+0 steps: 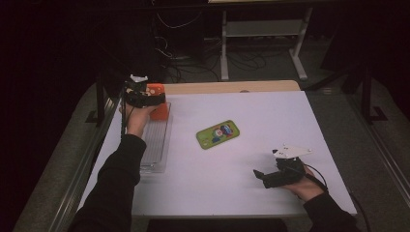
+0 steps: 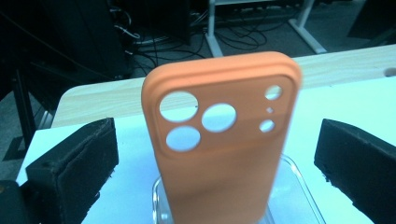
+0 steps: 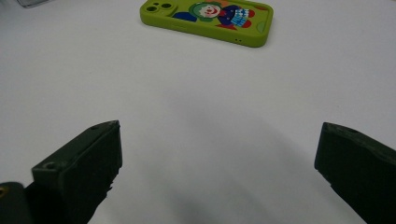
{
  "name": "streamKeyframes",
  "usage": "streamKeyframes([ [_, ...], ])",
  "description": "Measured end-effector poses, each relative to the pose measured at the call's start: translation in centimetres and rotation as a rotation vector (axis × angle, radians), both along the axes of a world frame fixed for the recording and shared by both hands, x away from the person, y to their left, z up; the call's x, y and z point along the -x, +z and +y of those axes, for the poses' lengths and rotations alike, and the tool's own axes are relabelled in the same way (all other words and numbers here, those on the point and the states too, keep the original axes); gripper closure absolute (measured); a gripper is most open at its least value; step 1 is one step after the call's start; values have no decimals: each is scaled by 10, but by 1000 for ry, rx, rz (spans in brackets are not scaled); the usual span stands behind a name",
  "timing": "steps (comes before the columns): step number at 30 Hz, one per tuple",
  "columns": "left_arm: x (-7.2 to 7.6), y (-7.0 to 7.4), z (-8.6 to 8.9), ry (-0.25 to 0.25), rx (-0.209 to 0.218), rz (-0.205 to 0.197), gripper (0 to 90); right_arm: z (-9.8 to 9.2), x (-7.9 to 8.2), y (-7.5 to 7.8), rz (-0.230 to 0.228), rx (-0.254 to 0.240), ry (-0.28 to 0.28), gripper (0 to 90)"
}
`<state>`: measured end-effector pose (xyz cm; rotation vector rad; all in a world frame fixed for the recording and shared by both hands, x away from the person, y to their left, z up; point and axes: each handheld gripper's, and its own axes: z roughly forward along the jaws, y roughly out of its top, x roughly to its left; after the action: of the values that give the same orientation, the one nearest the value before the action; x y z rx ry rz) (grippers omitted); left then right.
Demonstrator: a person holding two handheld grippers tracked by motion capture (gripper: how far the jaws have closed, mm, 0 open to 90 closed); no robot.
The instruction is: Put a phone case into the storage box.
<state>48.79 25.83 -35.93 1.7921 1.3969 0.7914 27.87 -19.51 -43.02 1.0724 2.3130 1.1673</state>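
Closest to the person, the right tongs (image 1: 259, 175) rest low on the white surface (image 1: 251, 145) near its front right corner, jaws spread wide with nothing between them. In the right gripper view the bare surface runs between the two black pads to a green phone case (image 3: 208, 19) with a clown print, lying flat on the middle of the surface, well apart from either hand.

Farther off, at the left edge, a clear tray (image 1: 157, 145) lies lengthwise on the surface. At its far end an orange phone case (image 2: 222, 135) stands upright, camera cutouts at the top. The left tongs (image 1: 145, 99) hang around it with jaws wide; in the left gripper view both pads stand clear of the case's sides, touching nothing.

I'd judge the step in hand to be the release: the orange case looks set upright in the tray, and the left tongs are open around it rather than gripping. The next move calls for drawing that hand straight back without brushing the case, since it stands on a narrow edge and could tip. The green case seems next in line, and the idle right tongs are the nearer to it.

The foot of the orange case is cut off at the bottom of the left gripper view, so I cannot tell whether it sits in a slot or just on the tray floor. From above, the hand and tongs hide most of it. The room behind is too dark to read beyond cables and desk legs.
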Motion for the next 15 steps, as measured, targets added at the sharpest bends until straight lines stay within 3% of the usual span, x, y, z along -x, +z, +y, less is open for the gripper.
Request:
streamKeyframes([
  [5,19,7,1,-67,21,32,0,1,0,1,0,-3,1,0],
  [15,55,19,-14,-285,20,65,0,3,-4,4,-3,-2,3,0],
])
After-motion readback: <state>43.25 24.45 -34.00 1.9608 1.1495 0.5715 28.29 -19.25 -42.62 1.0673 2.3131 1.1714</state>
